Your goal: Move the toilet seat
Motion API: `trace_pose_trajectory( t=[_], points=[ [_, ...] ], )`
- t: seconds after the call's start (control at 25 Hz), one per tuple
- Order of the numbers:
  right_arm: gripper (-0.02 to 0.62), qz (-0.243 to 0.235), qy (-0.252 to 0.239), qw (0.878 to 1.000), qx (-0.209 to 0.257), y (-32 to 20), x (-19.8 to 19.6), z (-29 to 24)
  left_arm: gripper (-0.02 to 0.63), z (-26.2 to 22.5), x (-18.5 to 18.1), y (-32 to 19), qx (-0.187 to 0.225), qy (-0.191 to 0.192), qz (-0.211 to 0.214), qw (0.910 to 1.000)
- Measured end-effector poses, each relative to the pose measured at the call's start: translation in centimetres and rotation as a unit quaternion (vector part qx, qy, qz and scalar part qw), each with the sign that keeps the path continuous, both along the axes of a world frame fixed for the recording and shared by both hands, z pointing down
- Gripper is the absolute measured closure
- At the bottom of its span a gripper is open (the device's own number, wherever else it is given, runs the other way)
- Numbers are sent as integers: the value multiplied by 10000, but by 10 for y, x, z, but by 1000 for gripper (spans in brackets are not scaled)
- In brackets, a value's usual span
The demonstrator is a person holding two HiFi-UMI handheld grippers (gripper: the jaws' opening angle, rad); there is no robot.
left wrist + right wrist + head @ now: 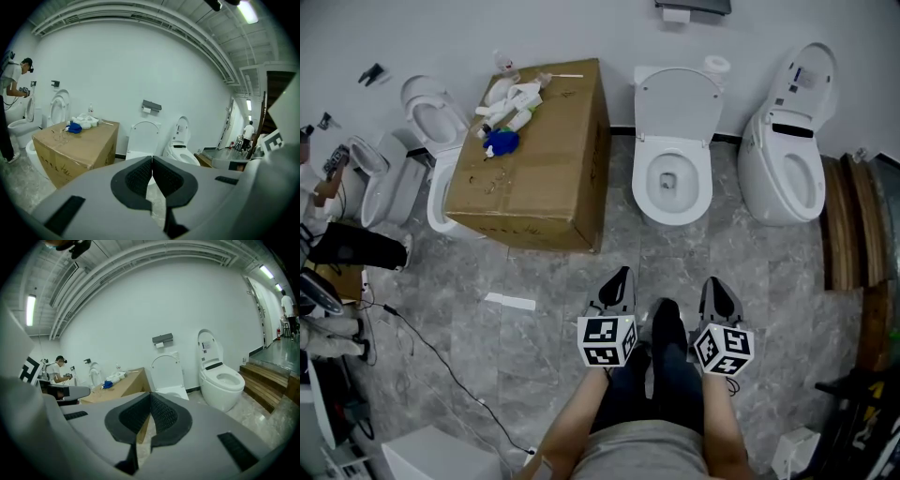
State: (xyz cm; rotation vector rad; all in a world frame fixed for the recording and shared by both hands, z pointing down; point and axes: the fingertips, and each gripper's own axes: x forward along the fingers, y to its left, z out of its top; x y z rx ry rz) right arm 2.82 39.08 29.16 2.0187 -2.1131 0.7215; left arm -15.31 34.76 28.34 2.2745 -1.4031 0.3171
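Grey marbled floor (553,281) fills the view below me, and I have both grippers low over it, side by side, pointing at the white toilet (672,183) ahead. The left gripper (622,273) has its jaws pressed together with nothing between them; the right gripper (713,280) is pinched closed and empty as well. Both are well short of the toilet and touch nothing. The seat (678,101) stands upright behind the open bowl, leaning back toward the wall; I cannot tell whether ring and lid are both up. Just left of the toilet sits a cardboard box (539,159) with a blue object (500,142) and white items on top. To the right stands a second toilet (783,159), lid raised, then wooden steps (848,225). In the left gripper view a person (11,82) stands far left.
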Motion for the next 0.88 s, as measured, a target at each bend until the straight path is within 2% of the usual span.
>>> trace_pose_trajectory(
  t=[0.36, 0.88],
  points=[
    [580, -153, 84, 9998, 105, -74, 27, -7, 590, 0, 30, -66, 56, -112, -50, 9999],
    [580, -357, 144, 9990, 226, -165, 75, -16, 590, -6, 82, -150, 111, -50, -249, 9996]
  ],
)
